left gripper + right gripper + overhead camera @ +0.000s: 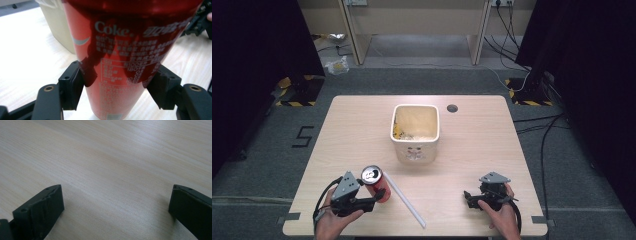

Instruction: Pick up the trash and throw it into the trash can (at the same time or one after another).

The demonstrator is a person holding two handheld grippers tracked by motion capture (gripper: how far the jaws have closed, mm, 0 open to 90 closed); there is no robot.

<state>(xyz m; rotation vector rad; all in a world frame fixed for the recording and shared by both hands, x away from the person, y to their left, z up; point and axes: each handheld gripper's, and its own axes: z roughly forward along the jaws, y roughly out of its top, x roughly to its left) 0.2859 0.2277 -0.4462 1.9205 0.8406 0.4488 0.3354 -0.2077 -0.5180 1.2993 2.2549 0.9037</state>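
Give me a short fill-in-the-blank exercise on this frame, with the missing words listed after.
1. The left gripper has its jaws closed on a red ____.
2. The white straw lies on the table to the ____ of the can in the high view.
3. The cream bin stands ____ on the table.
4. The right gripper has nothing between its ____ jaws.

Missing words: can; right; upright; open

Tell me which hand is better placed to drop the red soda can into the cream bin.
Left: the left gripper already clamps the red soda can, while the right gripper stands open over bare table.
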